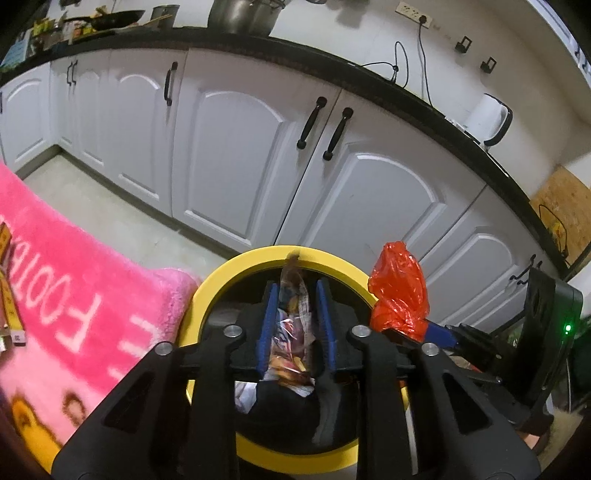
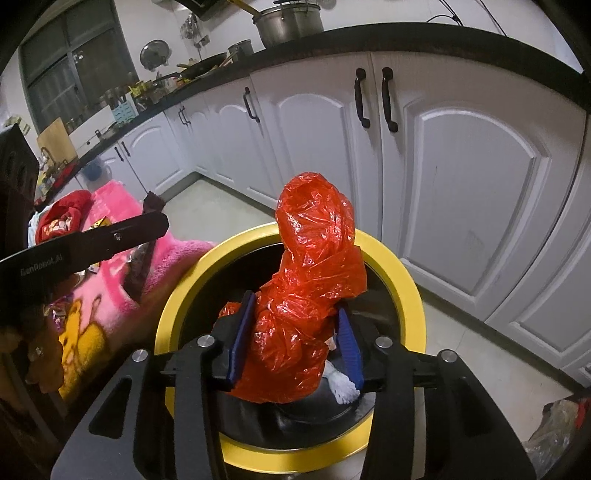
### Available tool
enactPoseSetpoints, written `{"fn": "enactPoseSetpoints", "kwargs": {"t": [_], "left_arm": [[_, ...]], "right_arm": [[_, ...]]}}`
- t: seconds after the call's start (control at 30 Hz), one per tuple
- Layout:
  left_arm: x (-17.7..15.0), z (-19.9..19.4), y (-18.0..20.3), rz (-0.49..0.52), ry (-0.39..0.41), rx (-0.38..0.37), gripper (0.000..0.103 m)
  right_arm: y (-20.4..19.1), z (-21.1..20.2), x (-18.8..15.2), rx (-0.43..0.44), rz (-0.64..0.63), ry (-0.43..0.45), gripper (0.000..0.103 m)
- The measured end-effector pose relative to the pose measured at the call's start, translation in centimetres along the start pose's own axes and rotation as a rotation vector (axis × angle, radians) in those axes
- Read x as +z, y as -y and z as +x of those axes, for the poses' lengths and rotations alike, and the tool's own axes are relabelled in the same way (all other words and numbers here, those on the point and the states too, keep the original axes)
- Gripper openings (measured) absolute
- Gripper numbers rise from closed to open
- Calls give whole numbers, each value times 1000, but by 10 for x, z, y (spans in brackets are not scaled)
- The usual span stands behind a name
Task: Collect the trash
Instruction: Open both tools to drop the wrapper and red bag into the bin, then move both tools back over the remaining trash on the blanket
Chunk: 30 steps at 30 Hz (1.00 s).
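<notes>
Over the yellow-rimmed bin (image 1: 207, 291), my left gripper (image 1: 294, 295) brackets a snack wrapper (image 1: 291, 328), jaws apart; my right gripper (image 2: 297, 306) loosely straddles a red plastic bag (image 2: 314, 266).

- The red bag (image 2: 314, 288) is thin, crinkled, glossy plastic.
- The pink blanket (image 1: 74, 280) is fluffy cloth.
- The bin rim (image 2: 402, 280) is smooth yellow plastic.
- The pot (image 2: 288, 22) is shiny metal.

Bin (image 1: 210, 291) before the cabinets (image 1: 236, 155) — blanket (image 1: 74, 288) left, kettle (image 1: 487, 122) on the counter (image 1: 369, 79).
</notes>
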State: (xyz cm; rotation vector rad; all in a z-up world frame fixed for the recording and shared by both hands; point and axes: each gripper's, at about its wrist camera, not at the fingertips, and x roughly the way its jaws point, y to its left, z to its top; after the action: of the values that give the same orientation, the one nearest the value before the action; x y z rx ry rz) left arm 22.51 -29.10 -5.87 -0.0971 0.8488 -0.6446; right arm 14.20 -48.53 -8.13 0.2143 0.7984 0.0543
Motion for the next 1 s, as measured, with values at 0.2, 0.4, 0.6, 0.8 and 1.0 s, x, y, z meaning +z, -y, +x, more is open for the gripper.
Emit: {"fn": "enactPoseSetpoints", "kwargs": {"t": [0.2, 0.4, 0.6, 0.8, 1.0], "left_arm": [[-1, 0, -3, -19, -4, 3, 39], [-1, -10, -9, -35, 15, 24, 52], [-2, -30, -20, -62, 45, 72, 74], [-5, -58, -35, -88, 81, 130, 91], [-13, -92, -53, -107, 127, 201, 92]], "right_arm": [[4, 0, 1, -7, 13, 5, 50], [2, -5, 3, -10, 12, 24, 59], [0, -14, 7, -18, 12, 49, 63], [-10, -28, 12, -19, -9, 91, 68], [-34, -42, 20, -2, -58, 129, 71]]}}
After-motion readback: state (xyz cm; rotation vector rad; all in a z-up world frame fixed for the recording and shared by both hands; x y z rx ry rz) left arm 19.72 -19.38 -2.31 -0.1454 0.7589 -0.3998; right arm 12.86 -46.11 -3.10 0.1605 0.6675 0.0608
